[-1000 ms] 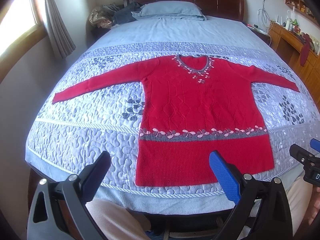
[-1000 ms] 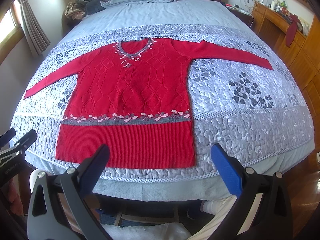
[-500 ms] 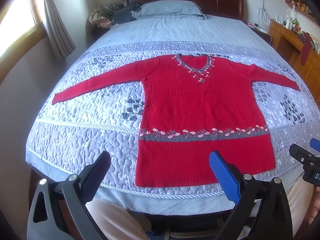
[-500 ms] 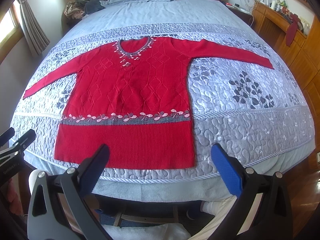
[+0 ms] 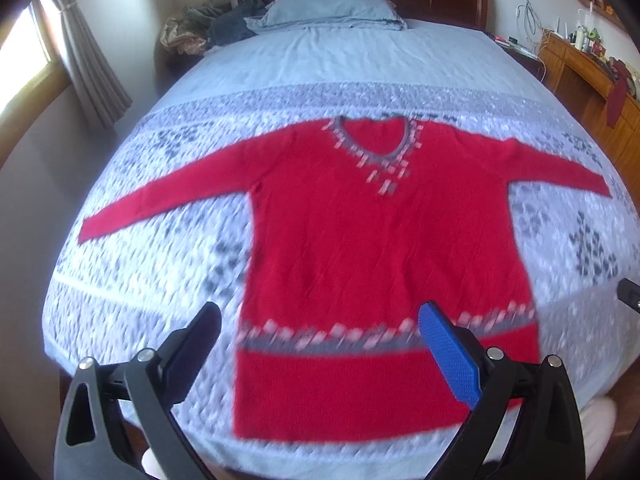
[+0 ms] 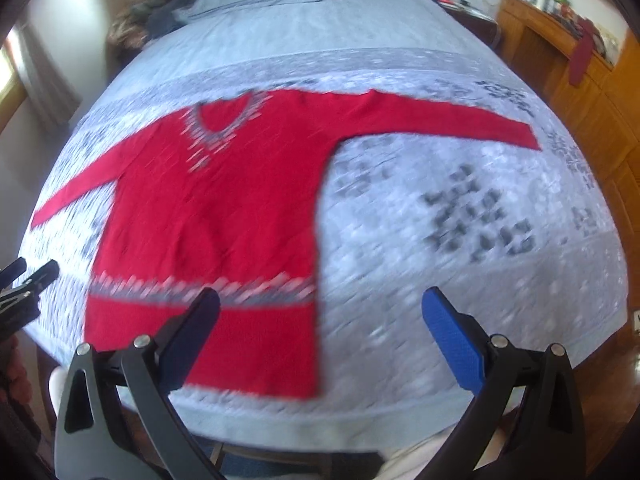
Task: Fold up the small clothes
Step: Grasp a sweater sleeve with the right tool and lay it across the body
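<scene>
Quilted grey bedspread covers the bed, with both tools above its near edge. Left gripper hangs with fingers spread wide over the hem of the red sweater, holding nothing. Right gripper gapes too, over the hem's right corner. Farther off, the sweater lies flat, sleeves outstretched, patterned neckline toward the pillow.

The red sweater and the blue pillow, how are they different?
The red sweater lies spread flat near the foot of the bed, sleeves out; the blue pillow sits plump at the headboard end. The sweater has a patterned neckline and band; the pillow looks plain. Both rest on the bed, untouched.
</scene>
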### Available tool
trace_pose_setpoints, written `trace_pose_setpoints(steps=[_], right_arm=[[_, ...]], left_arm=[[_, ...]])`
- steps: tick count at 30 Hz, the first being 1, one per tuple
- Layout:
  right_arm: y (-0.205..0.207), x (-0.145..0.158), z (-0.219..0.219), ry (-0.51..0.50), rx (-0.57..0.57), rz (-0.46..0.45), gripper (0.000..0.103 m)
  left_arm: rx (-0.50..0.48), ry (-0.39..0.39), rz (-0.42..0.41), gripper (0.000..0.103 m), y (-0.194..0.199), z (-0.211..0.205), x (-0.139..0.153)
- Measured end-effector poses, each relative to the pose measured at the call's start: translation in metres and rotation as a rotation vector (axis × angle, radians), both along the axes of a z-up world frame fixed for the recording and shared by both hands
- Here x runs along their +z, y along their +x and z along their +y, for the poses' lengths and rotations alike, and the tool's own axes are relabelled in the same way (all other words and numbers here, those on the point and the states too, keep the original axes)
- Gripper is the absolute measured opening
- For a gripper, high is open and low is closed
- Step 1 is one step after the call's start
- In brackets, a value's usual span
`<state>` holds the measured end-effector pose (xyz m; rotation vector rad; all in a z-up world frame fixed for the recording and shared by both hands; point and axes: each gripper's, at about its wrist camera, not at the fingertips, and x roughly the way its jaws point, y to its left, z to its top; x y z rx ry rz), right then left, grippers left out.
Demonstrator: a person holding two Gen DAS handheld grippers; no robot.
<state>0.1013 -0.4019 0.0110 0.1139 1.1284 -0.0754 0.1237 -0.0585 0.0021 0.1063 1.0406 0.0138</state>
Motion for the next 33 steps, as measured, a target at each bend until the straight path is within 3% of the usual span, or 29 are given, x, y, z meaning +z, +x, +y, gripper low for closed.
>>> trace_pose_setpoints(steps=[4, 6, 9, 16, 22, 28, 31, 32, 33], right_arm=[[0.064, 0.009, -0.087, -0.080, -0.083, 0.002, 0.100], [0.092, 0.005, -0.127, -0.071, -0.102, 0.032, 0.100], [0.137, -0.012, -0.201, 0.007, -0.141, 0.101, 0.100], [0.201, -0.078, -0.328, 0.006, -0.221, 0.232, 0.100], [0.227, -0.137, -0.404, 0.175, -0.326, 0.259, 0.099], [0.239, -0.168, -0.434, 0.260, -0.413, 0.261, 0.097], [0.241, -0.166, -0.435, 0.211, -0.435, 0.267, 0.075], [0.242, -0.164, -0.435, 0.185, -0.430, 0.271, 0.065], [0.242, -0.162, -0.433, 0.172, -0.417, 0.271, 0.049]], left_arm=[[-0.032, -0.027, -0.003, 0.099, 0.075, -0.063, 0.004], [-0.067, -0.037, -0.009, 0.099, 0.115, -0.107, 0.000], [-0.113, -0.079, 0.021, 0.099, 0.164, -0.168, -0.012], [-0.146, -0.106, 0.044, 0.099, 0.236, -0.272, -0.054], [-0.158, -0.102, 0.076, 0.099, 0.258, -0.308, -0.087], [-0.146, -0.064, 0.064, 0.099, 0.270, -0.300, -0.103], [-0.121, -0.046, 0.069, 0.099, 0.280, -0.289, -0.108], [-0.113, -0.046, 0.073, 0.099, 0.283, -0.286, -0.109], [-0.101, -0.049, 0.077, 0.099, 0.285, -0.282, -0.110]])
